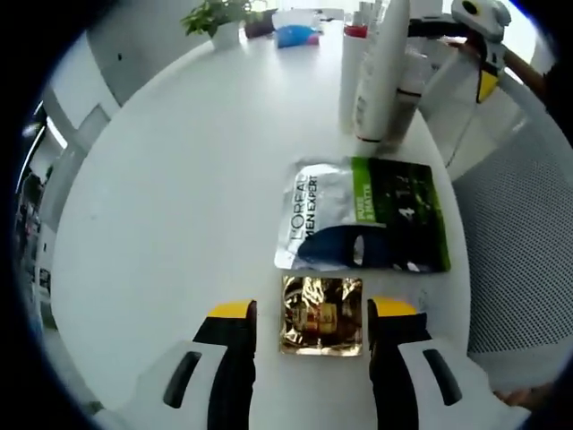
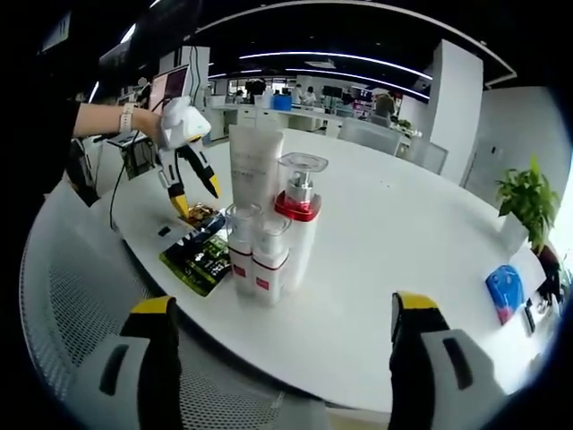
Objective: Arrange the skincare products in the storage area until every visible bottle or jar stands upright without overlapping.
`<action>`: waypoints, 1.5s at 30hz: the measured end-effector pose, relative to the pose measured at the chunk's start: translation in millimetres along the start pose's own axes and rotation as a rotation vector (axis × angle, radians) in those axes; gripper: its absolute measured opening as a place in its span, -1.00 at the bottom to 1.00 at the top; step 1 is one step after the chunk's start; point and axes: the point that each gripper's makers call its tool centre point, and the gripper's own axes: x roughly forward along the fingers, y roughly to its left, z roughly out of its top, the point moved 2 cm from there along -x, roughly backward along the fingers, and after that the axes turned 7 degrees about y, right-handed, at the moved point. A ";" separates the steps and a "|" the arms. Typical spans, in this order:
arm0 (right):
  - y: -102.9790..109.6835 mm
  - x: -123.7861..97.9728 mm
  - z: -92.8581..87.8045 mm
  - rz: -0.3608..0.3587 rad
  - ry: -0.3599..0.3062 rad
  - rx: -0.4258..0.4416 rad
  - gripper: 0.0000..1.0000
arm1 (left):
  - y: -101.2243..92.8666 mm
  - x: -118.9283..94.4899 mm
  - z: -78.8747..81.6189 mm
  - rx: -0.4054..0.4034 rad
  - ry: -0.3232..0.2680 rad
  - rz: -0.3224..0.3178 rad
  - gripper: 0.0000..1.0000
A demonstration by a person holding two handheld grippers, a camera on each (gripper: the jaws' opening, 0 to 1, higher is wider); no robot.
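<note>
My left gripper [image 1: 312,313] is open, jaws straddling a small gold sachet [image 1: 322,314] lying flat on the white round table [image 1: 179,179]. Just beyond it lies a flat L'Oreal Men Expert pouch [image 1: 363,215], silver and green. Farther off stand a white tube [image 1: 380,72] and a red-capped bottle [image 1: 352,67], upright. In the right gripper view my right gripper [image 2: 282,327] is open, well short of the upright cluster: tall white tube [image 2: 255,166], red-collared pump bottle [image 2: 300,219], two small clear-capped bottles [image 2: 255,255]. The left gripper [image 2: 192,193] hangs over the sachet [image 2: 199,215] and pouch [image 2: 199,258].
A potted plant [image 1: 218,18] and a blue item [image 1: 294,36] sit at the table's far side, also seen as the plant [image 2: 524,206] and blue item [image 2: 506,291]. A mesh chair [image 1: 519,233] stands by the table edge. A person's arm [image 2: 107,116] holds the left gripper.
</note>
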 end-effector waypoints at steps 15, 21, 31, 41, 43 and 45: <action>3.7 1.4 -0.6 0.031 0.010 0.003 0.99 | -14.3 -36.5 4.2 -0.203 -0.196 0.163 0.17; 5.2 0.9 0.5 0.049 0.001 0.002 0.99 | -29.7 -56.9 5.6 -0.273 -0.248 0.231 0.30; 26.5 -3.4 -3.6 0.193 0.042 -0.082 0.99 | -70.5 -84.2 -0.6 -0.428 -0.289 0.334 0.54; 25.6 -35.5 17.3 0.241 -0.015 -0.132 0.99 | -125.2 -119.2 -6.6 -0.558 -0.368 0.418 0.76; 21.8 -44.7 23.3 0.238 -0.026 -0.135 0.99 | -131.8 -122.4 -7.0 -0.572 -0.367 0.433 0.79; 18.7 -52.8 28.6 0.233 -0.035 -0.127 0.99 | -140.6 -124.6 -6.8 -0.601 -0.360 0.445 0.81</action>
